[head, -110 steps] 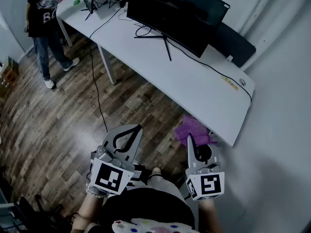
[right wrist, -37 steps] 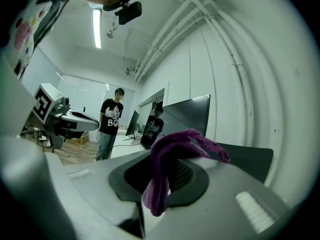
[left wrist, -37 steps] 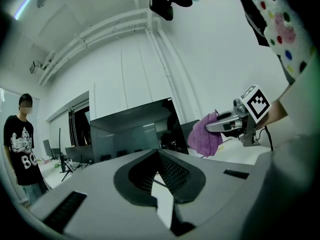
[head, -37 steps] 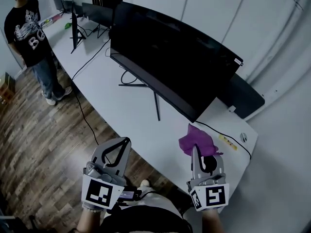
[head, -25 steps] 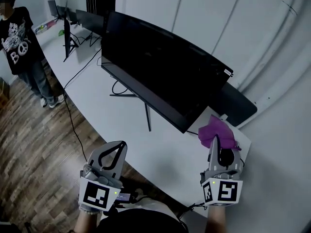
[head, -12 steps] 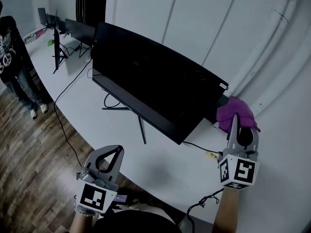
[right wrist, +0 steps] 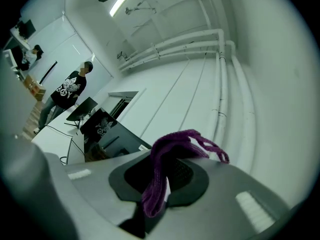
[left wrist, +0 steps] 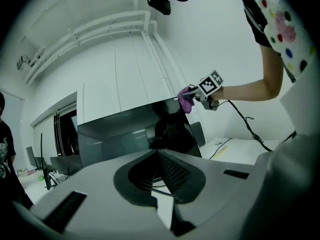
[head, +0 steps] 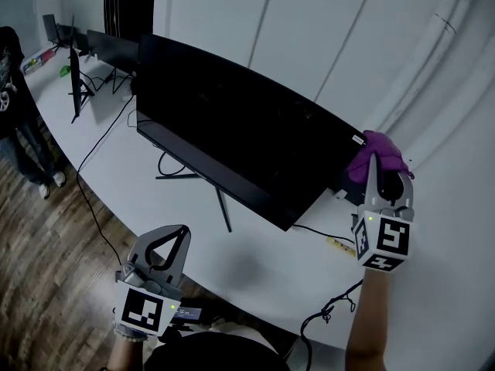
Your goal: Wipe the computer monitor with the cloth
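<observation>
Monitor [head: 232, 145] is sitting on the white desk [head: 255, 265], with the purple cloth [head: 379, 149] hanging at its upper right corner, around 3 o'clock in the head view.
Right tongs [head: 374, 161] are clenching the bunched cloth; left tongs [head: 181, 232], closed on nothing, are hovering at 7 o'clock. Pressing on that high corner is likely risking a wobble on the thin stand [head: 222, 207], and hard tips poking past loose fabric could scratch the panel. A person [head: 15, 107] is standing at 9 o'clock on the wood floor [head: 46, 269].
</observation>
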`<state>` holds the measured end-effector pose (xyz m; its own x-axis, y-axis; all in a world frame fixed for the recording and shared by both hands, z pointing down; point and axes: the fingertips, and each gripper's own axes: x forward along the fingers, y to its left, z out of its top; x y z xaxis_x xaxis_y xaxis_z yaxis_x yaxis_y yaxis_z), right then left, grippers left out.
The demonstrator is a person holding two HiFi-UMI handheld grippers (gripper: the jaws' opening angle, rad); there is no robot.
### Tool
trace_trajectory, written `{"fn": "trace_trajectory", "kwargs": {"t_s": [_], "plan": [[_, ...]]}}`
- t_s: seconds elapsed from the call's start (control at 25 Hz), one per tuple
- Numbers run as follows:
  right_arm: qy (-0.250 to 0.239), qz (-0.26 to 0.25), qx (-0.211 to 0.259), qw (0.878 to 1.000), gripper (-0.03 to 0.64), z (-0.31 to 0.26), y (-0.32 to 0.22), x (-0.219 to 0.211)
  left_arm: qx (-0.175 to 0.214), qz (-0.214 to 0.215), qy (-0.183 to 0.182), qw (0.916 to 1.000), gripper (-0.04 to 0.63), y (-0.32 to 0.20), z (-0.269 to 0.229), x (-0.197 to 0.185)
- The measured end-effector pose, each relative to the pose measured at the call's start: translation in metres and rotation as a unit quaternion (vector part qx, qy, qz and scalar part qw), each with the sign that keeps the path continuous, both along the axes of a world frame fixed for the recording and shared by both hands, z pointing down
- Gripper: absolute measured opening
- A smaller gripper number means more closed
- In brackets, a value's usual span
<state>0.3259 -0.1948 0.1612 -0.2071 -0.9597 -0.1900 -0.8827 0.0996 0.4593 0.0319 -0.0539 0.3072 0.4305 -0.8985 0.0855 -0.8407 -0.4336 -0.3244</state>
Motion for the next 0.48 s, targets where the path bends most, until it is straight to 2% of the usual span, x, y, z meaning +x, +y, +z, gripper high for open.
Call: {"fn": "trace_trajectory", "kwargs": {"t_s": [0.48], "plan": [[0.013, -0.012, -0.026, 1.0, 0.06, 0.011, -0.008, -0.016, -0.01, -0.001, 0.007, 0.9999, 0.005, -0.01, 0.004, -0.011]]}}
